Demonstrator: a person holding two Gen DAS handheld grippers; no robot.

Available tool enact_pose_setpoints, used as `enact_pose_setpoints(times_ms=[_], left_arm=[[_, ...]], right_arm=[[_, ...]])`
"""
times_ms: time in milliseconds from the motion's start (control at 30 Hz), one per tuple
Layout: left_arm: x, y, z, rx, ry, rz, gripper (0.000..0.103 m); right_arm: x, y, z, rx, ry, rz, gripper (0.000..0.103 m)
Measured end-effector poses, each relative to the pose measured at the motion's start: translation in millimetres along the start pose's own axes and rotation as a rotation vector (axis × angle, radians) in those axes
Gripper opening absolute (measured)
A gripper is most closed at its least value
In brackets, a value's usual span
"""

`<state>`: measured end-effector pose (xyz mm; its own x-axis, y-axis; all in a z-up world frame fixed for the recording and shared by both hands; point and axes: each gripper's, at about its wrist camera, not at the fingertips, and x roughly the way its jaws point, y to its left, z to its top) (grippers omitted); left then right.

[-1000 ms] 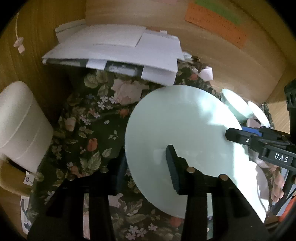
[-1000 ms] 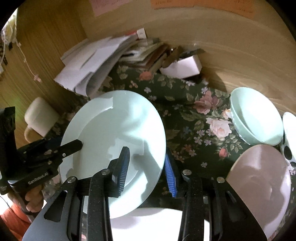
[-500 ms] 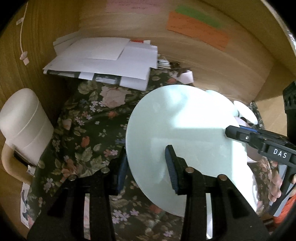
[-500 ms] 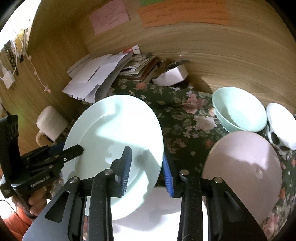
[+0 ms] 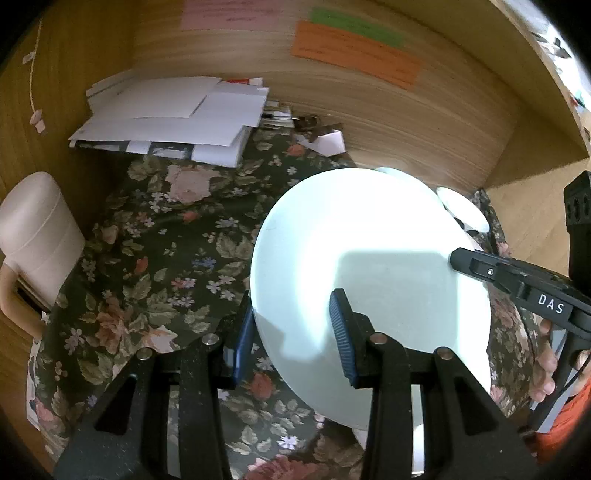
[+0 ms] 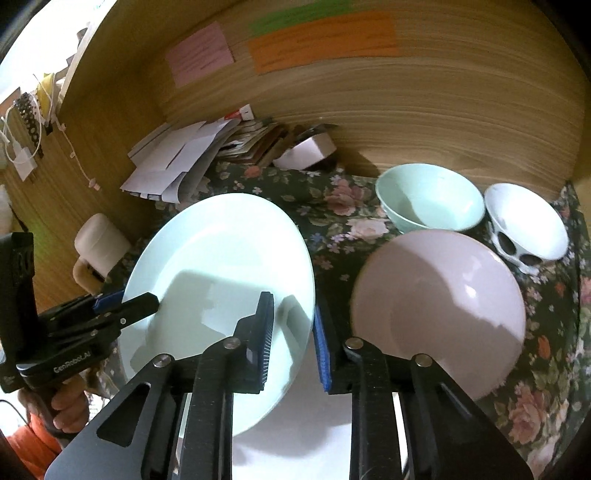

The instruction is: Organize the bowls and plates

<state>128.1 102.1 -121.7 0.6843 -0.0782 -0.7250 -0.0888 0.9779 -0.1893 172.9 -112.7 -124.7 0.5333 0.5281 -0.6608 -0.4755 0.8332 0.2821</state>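
Plates: 2, i.e. 1 pale mint-green round plate [image 6: 221, 266] and 1 pale pink round plate [image 6: 439, 306]; there's also a white surface under them at the bottom edge, can't tell what. Bowls: 2, i.e. 1 mint-green bowl [image 6: 430, 201] and 1 white bowl w/ black spots [image 6: 526, 221]. Also 1 heap of white papers/envelopes [image 5: 173, 118], 1 cream lidded container [image 5: 35, 236], 3 coloured paper notes on the wood wall (pink [image 6: 199, 57], green [image 6: 299, 16], orange [image 6: 321, 40]), 2 black two-finger grippers (left [image 5: 291, 332], right [image 6: 293, 339]).

Warm, dim indoor light. The pale plate [image 5: 369, 258] ahead of the left hand-held gripper [image 5: 291, 332] glares near white, crossed by a hard-edged shadow. Fisheye distortion bends the wooden wall [image 6: 406, 103]; corners fall black. Focus stays fairly sharp.
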Motion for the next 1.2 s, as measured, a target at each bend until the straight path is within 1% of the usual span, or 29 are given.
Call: enact_pose_setpoints(times_ms=[100, 600, 900, 1200], left_arm=[[-4.2, -8.8, -3.3, 0.011, 0.001, -0.011, 0.039], [-17.2, -41.4, -21.3, 0.056, 0.005, -0.042, 0.039], [-11.5, -49.5, -34.5, 0.057, 0.044, -0.051, 0.039], [2.6, -52.8, -47.0, 0.074, 0.101, -0.032, 0.039]], right_arm=[[-7.2, -5.9, -5.0, 0.014, -0.012, -0.011, 0.016], [-37.2, -27.3, -32.7, 0.086, -0.029, -0.011, 0.016], [-38.2, -37.7, -54.3, 0.122, 0.001, -0.014, 0.016], [-31.3, -44.2, -69.3, 0.136, 0.037, -0.019, 0.016]])
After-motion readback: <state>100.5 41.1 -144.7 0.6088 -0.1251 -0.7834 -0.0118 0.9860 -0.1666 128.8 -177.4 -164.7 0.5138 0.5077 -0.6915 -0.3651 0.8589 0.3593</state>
